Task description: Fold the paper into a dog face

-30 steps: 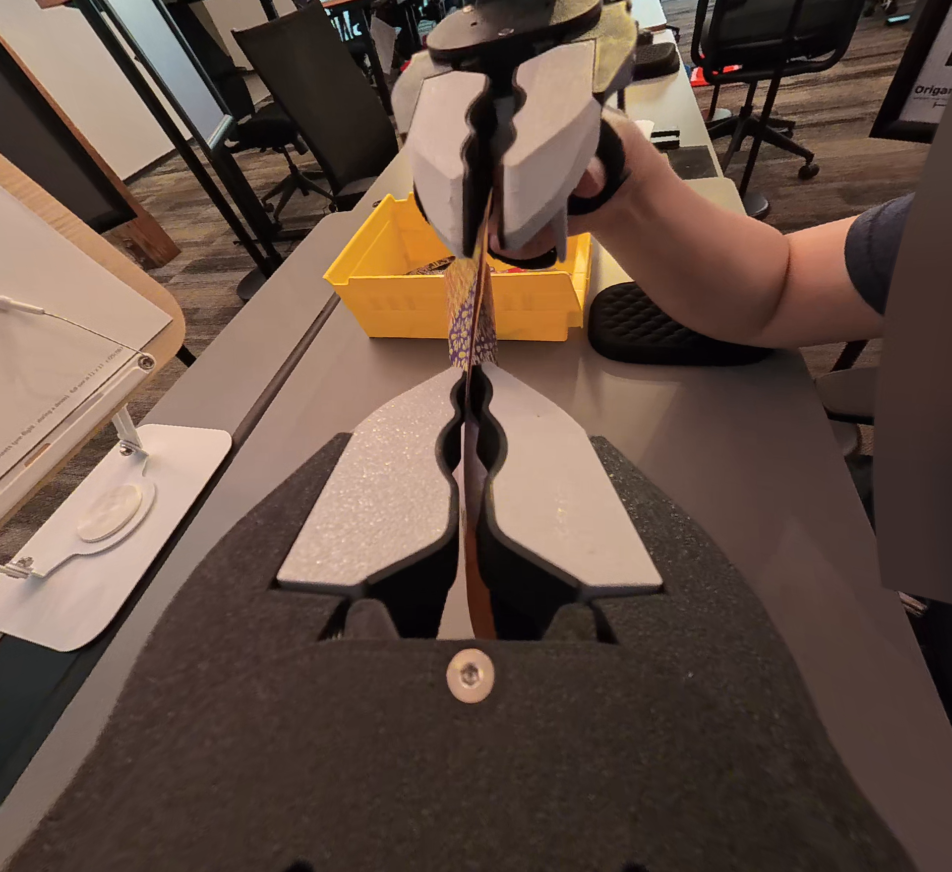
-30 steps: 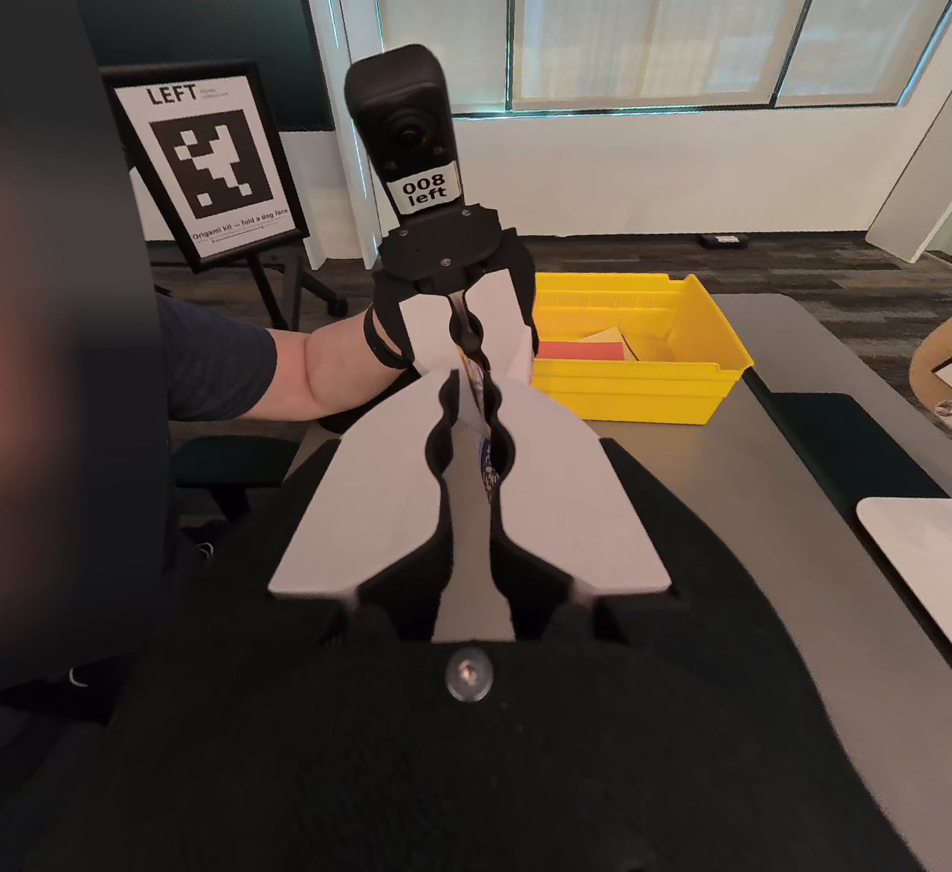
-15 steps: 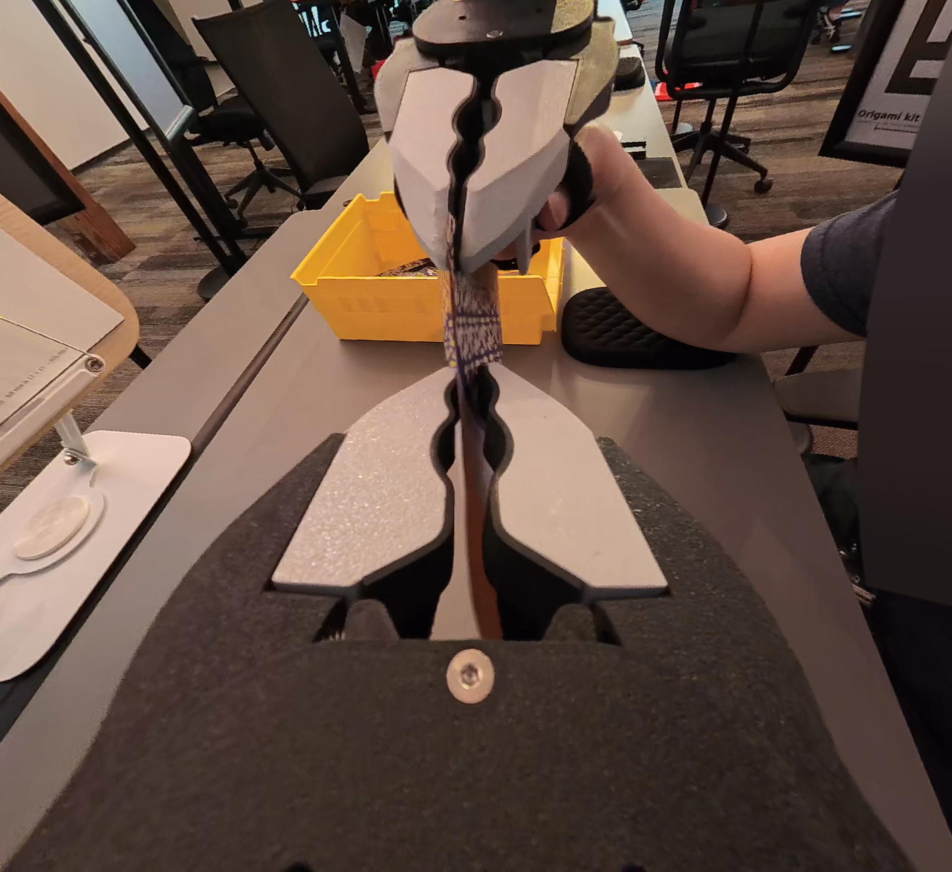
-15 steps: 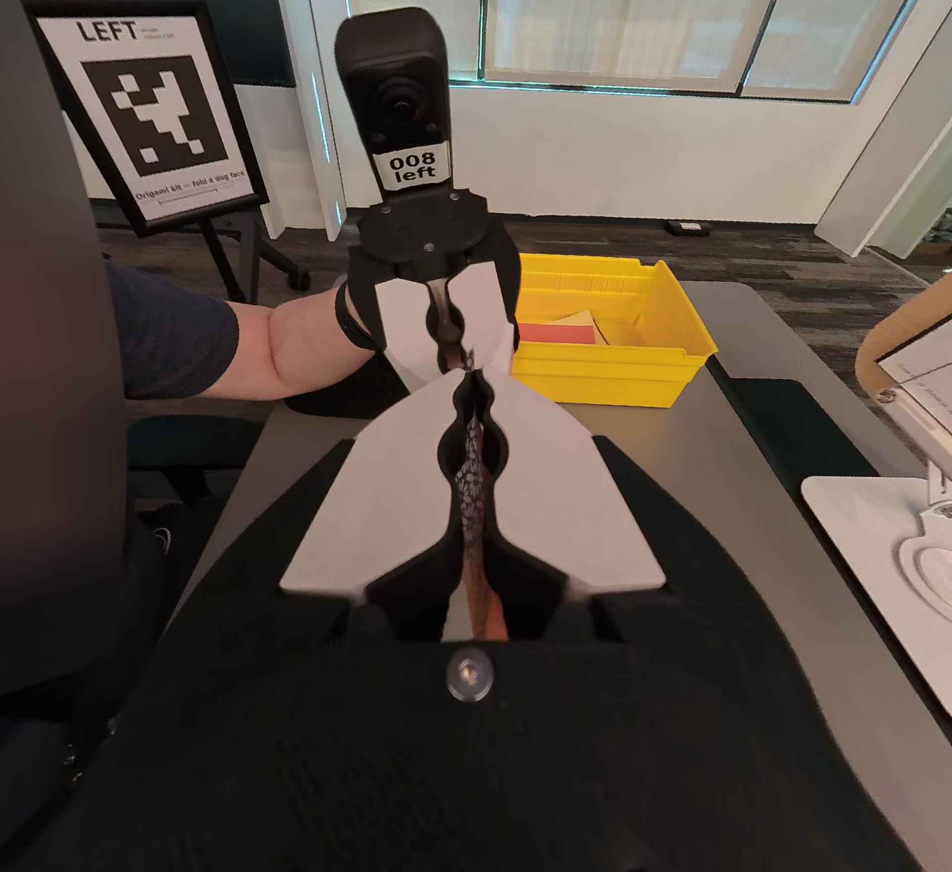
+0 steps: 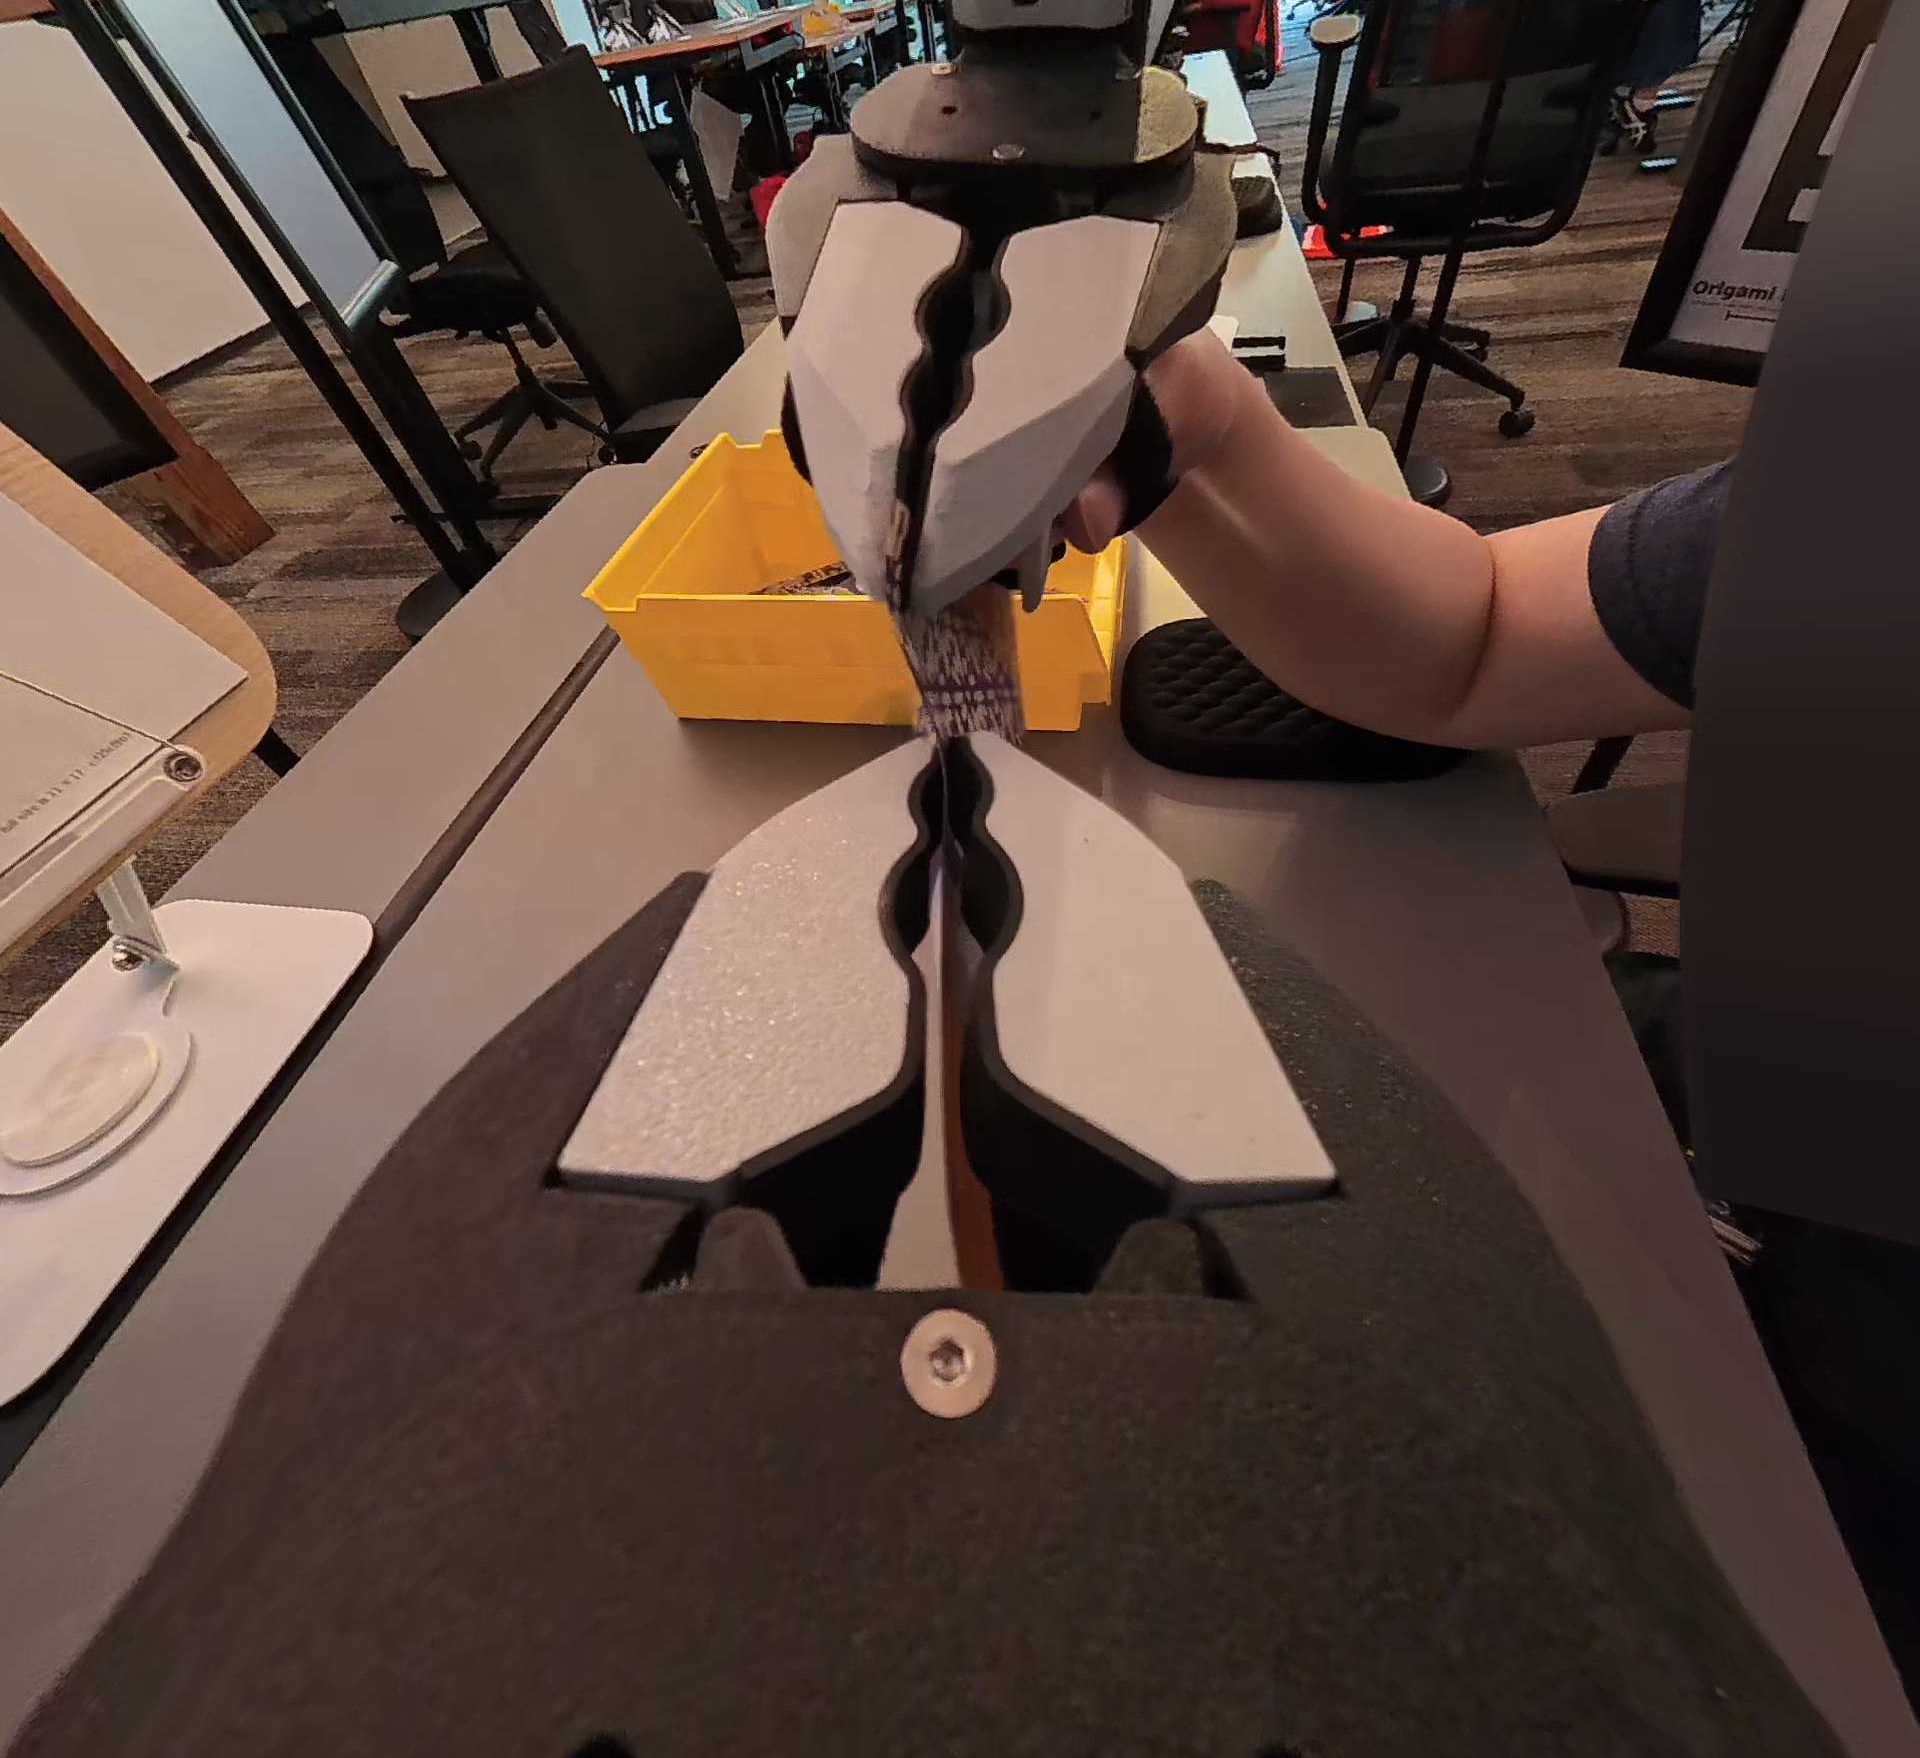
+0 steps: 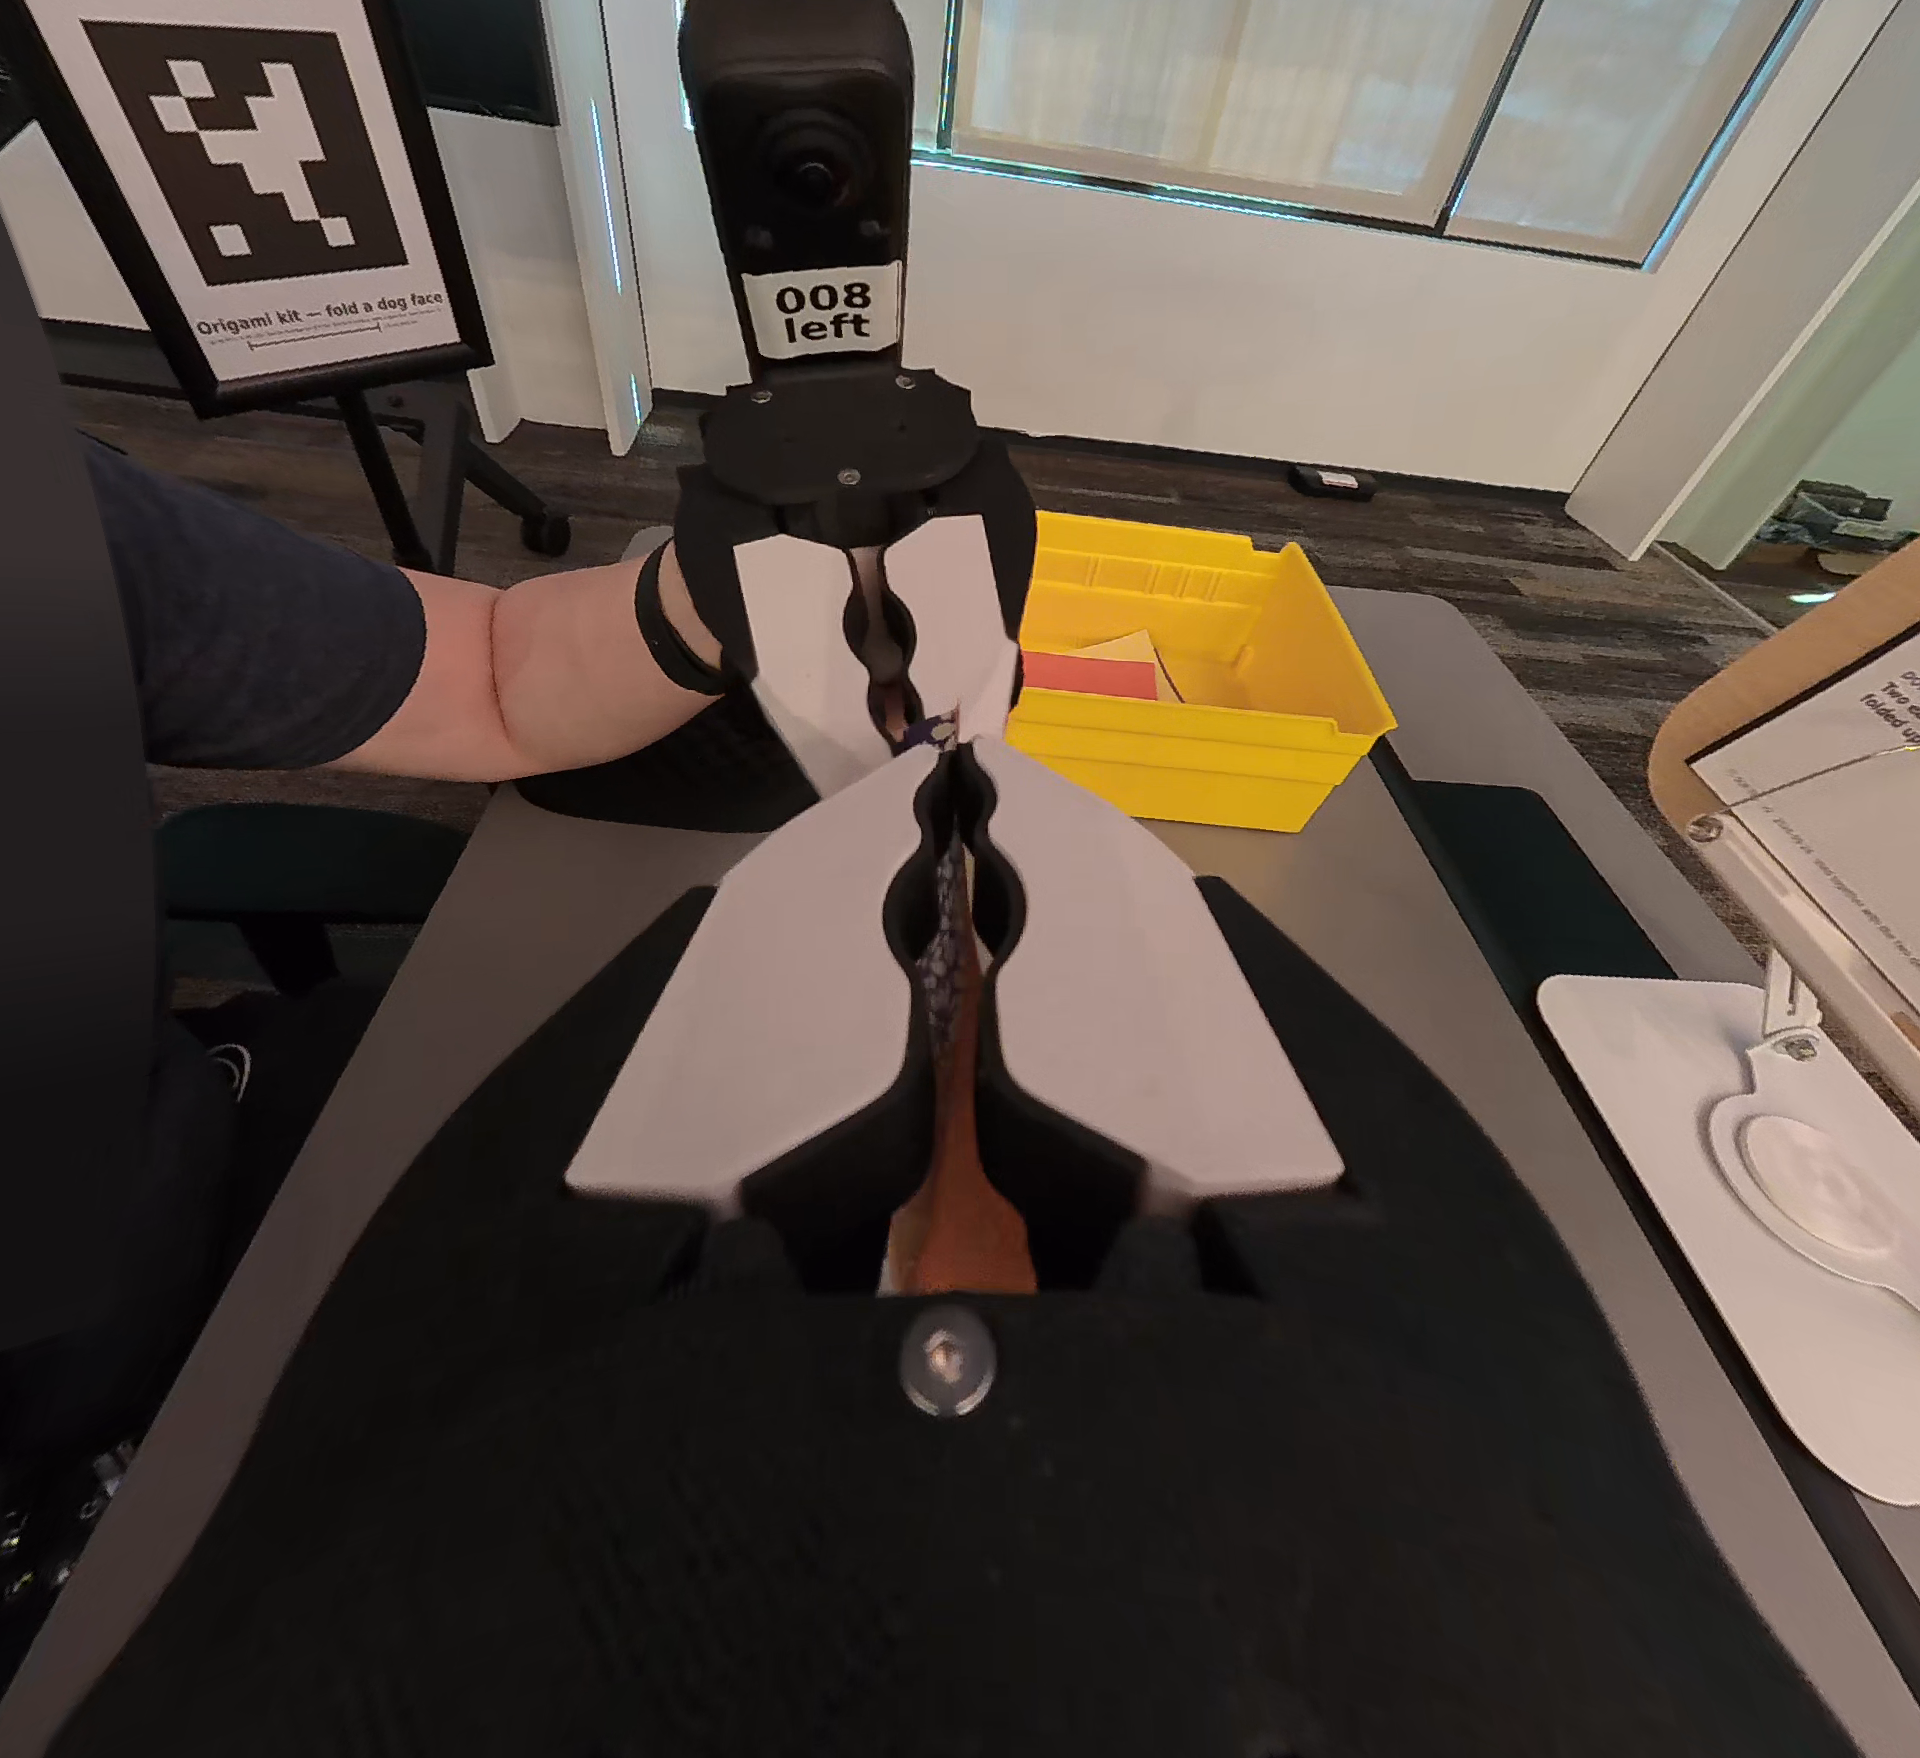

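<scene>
Pinching the patterned paper [image 5: 961,669] from opposite ends, both grippers hold it edge-on in the air above the grey table [image 5: 1299,835], well clear of the surface. In the left wrist view, the left gripper [image 5: 948,758] sits nearest, its two pale fingers pressed together on the near end of the sheet; a thin orange and white edge of it runs back along the slot between them. Just beyond its tips a short stretch of purple-speckled paper shows, and the right gripper [image 5: 914,591] is clamped on the far end, tipped downward toward it.

The right wrist view shows the same grip mirrored: the right gripper [image 6: 951,752] closed on speckled and orange paper, with the left gripper [image 6: 930,721] almost tip to tip against it.

So the paper's long axis lies along the line joining the two grippers, straight ahead of each, and neither is nearer than the other. The next crease probably depends on one of them turning or sliding along that line while the other anchors it.

Farther off, a yellow bin [image 5: 748,659] with spare sheets stands on the table, and a black padded rest [image 5: 1247,721] lies right of it.
</scene>
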Available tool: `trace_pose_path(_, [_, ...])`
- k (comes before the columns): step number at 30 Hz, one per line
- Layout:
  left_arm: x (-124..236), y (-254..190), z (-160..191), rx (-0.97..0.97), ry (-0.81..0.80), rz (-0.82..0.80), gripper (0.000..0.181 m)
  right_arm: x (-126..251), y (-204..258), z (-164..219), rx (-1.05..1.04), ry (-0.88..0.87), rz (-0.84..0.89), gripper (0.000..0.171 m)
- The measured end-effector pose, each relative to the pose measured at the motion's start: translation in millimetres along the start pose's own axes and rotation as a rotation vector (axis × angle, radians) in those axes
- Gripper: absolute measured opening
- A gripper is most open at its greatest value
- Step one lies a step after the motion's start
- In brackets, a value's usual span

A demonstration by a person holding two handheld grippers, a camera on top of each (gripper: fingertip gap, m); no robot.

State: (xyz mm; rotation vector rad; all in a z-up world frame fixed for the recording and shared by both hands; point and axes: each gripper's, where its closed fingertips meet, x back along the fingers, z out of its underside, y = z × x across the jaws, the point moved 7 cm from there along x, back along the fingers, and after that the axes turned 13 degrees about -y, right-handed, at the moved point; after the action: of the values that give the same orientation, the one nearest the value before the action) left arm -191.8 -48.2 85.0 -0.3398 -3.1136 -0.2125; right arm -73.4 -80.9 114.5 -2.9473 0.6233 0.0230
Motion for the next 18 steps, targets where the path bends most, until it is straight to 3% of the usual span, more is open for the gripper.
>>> trace_pose_path(3, [0.1, 0.9, -1.0, -0.009, -0.005, -0.025, 0.0, 1.1, 1.4, -1.9, -0.058, -0.007, -0.04, 0.003])
trace_pose_path(5, [0.9, -0.1, -2.8, -0.007, -0.012, -0.017, 0.0, 2.6, -0.6, -5.5, -0.124, -0.057, -0.053, 0.018])
trace_pose_path(18, [0.0, -4.7, -1.1, -0.041, 0.03, 0.004, 0.0, -2.7, 1.7, 5.1, -0.242, 0.027, -0.132, 0.006])
